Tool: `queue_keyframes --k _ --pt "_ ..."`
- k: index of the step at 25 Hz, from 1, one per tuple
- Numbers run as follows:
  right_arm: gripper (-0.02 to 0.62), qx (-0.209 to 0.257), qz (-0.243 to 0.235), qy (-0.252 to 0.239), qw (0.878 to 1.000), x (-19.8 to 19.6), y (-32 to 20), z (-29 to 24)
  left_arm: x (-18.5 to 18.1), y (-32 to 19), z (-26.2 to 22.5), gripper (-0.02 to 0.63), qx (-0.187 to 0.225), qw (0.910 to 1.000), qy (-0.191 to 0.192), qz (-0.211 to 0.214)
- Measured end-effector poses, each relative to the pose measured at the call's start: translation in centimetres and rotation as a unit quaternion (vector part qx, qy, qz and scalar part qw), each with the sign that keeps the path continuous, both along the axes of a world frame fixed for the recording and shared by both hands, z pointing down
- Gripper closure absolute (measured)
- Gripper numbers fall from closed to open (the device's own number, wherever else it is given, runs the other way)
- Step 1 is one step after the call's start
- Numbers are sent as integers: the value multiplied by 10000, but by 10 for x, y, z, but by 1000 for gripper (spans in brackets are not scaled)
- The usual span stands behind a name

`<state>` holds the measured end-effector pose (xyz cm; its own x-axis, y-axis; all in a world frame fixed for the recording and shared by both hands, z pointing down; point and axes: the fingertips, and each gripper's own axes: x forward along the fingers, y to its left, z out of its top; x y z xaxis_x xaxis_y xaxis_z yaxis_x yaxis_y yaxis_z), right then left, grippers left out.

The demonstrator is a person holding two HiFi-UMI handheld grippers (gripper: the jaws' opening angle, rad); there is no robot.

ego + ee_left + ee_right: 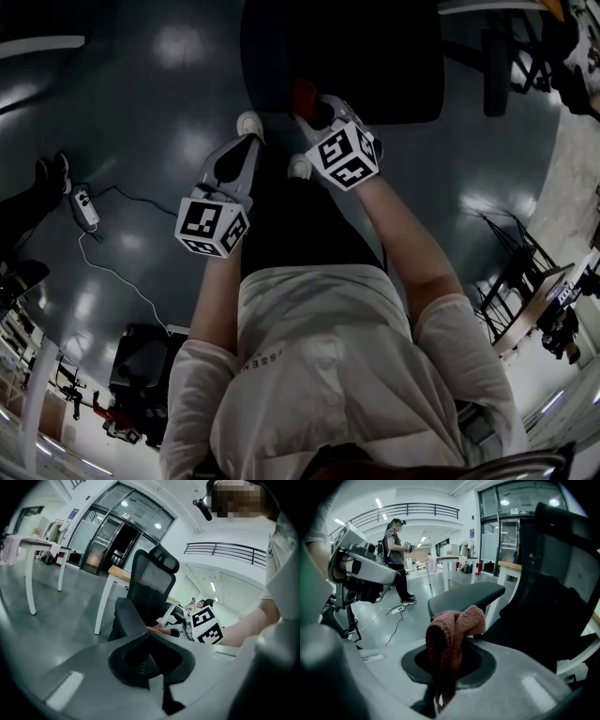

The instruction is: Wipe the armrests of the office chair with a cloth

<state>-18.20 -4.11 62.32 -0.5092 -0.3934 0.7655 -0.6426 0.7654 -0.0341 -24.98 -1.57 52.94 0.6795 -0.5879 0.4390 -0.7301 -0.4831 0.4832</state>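
The cloth [454,625] looks coarsely knitted, the armrest [464,595] matt, the floor [169,94] glossy and smooth.

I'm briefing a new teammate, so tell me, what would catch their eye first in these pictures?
The reddish knitted cloth stands out first, pinched in the right tongs and drooping just in front of a dark armrest. Next comes the tall black office chair filling the middle of the left gripper view, with the left tongs shut on nothing and aimed towards it.
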Motion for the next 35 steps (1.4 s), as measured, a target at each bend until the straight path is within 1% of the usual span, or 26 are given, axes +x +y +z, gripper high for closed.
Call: queue_keyframes --k 4,8,11,13,15,20,23,25,27,29,31,33,35 --pt "541 -278 225 -164 9992 -7 19 2 0 10 -2 589 29 9999 30 -139" --pt "541 -503 384 -308 9975 -24 33 2 -8 15 -6 589 70 9995 28 -295" --pt "541 -692 555 -494 9948 -38 34 1 -19 15 -7 589 104 9990 3 -432" --pt "541 -769 513 -601 9939 -52 35 -1 -29 15 -7 589 98 9985 -10 -534" --pt "541 -749 434 -690 9938 -69 33 -5 -38 15 -4 589 69 9981 -25 -614" --pt "541 -916 620 -913 9897 -95 23 -8 -57 11 2 589 -15 9975 -30 -712" --pt "541 -789 516 -1206 9882 -114 12 -29 -69 0 2 589 -26 9974 -22 -723" --pt "541 -516 619 -1388 9870 -116 -8 -52 -76 -12 1 589 -27 9977 -7 -674" --pt "541 -193 869 -1461 9853 -106 -35 -76 -82 -27 -1 589 -21 9983 -9 -583" --pt "541 126 1177 -1417 9828 -84 -69 -98 -83 -48 -7 589 18 9987 0 -507" --pt "541 469 1552 -1269 9786 -48 -108 -116 -77 -73 -13 589 79 9991 56 -417" --pt "541 770 1971 -978 9725 -6 -145 -124 -67 -99 -15 589 138 9995 126 -252" --pt "541 857 2362 -707 9653 31 -174 -118 -58 -122 -14 589 172 9997 162 -48"
